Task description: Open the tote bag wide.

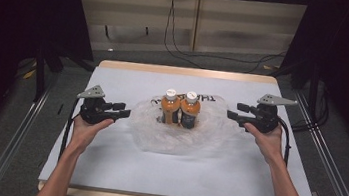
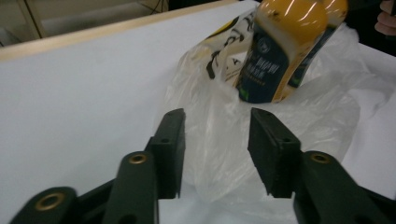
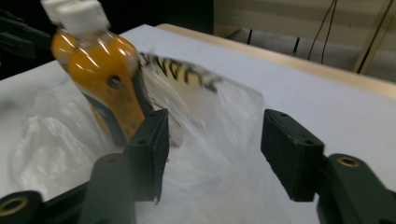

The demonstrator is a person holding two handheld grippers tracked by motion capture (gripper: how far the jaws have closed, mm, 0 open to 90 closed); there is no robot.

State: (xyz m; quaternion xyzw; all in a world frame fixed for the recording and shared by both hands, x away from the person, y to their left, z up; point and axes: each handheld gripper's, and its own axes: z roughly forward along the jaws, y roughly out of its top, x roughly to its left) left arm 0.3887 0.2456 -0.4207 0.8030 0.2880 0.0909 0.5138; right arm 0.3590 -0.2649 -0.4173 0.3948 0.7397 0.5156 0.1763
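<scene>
On the table, two bottles (image 1: 181,108) stand in a plastic bag (image 1: 177,138), both tongs apart.

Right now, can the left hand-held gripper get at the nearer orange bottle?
Probably yes. The left hand-held gripper is open and points toward the left bottle; only the crumpled plastic bag lies between them, and it may get caught in the grip.

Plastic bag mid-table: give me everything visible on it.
The plastic bag is thin, translucent, whitish film with black lettering on its far side. It lies crumpled and slumped open on the white table cover, pooled around two upright orange bottles with white caps standing inside it. Both grippers are open beside it, not gripping the film.
</scene>
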